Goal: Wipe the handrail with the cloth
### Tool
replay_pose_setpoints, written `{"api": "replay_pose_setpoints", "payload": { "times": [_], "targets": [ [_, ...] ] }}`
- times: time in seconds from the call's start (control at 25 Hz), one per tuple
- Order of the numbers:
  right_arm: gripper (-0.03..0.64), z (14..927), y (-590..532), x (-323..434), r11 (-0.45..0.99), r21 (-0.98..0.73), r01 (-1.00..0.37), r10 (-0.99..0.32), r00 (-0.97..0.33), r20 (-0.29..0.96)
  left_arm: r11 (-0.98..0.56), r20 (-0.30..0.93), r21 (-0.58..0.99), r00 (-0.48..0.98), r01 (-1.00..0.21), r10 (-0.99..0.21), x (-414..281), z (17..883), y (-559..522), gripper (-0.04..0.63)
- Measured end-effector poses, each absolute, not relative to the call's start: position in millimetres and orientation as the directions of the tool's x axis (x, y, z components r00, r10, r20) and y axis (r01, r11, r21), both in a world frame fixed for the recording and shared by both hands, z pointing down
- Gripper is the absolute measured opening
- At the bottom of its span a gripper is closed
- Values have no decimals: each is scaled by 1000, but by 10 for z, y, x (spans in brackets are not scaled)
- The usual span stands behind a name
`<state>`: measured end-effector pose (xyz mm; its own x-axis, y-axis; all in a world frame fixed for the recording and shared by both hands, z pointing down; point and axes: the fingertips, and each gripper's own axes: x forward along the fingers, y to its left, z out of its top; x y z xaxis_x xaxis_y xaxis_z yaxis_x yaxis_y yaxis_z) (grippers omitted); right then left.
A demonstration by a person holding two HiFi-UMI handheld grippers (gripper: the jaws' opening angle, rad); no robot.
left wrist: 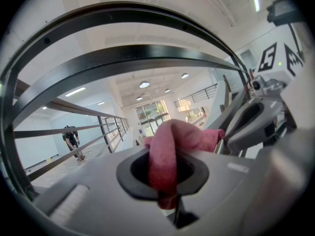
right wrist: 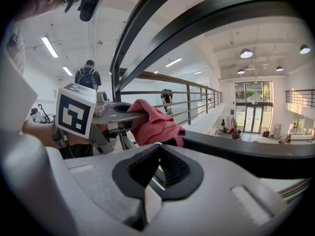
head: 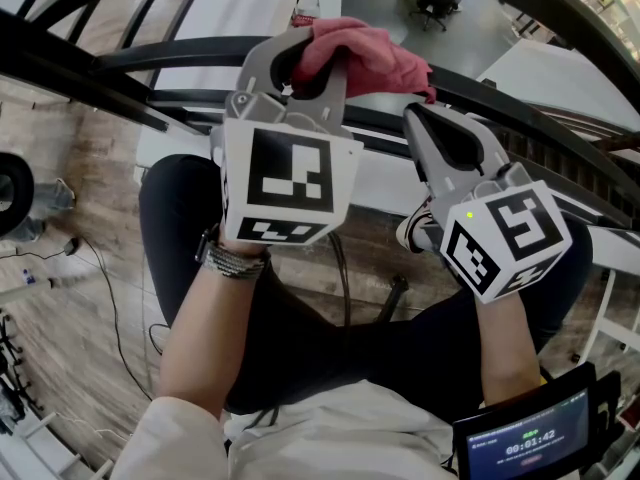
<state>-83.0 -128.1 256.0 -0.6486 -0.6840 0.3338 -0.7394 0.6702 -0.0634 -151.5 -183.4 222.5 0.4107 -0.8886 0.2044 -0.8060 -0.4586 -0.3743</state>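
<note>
Pink cloth [head: 365,53] sits at twelve o'clock in my head view, bunched into a loose wad and pinched in my left gripper [head: 305,68]. From the left gripper view I see a fold of the cloth [left wrist: 165,156] running straight down between the dark pads, with the jaws of that gripper [left wrist: 165,173] clamped on it and the rest spilling out past the tips. The dark handrail [head: 170,56] curves across the frame from nine o'clock toward three o'clock, passing under the cloth. In the right gripper view the cloth [right wrist: 155,124] hangs from the left gripper [right wrist: 115,112], its lower edge touching the top of the handrail [right wrist: 246,154].

My right gripper [head: 425,123] is just beside the left one, at its four o'clock, tips pointing at the rail. Its own view shows the ribbed pads of that gripper [right wrist: 158,168] closed together at the tips with nothing between them. Below, toward six o'clock, are my dark trousers [head: 300,338], and a small screen [head: 525,438] glows at five o'clock.
</note>
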Motion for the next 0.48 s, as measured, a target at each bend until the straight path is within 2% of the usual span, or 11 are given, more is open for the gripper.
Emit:
{"api": "replay_pose_setpoints", "payload": {
  "times": [0.48],
  "targets": [
    [2, 2558, -1290, -810, 666, -63, -744, -689, -644, 332, -463, 205, -376, 416, -802, -886, -1494, 2225, -1832, 28]
  ]
}}
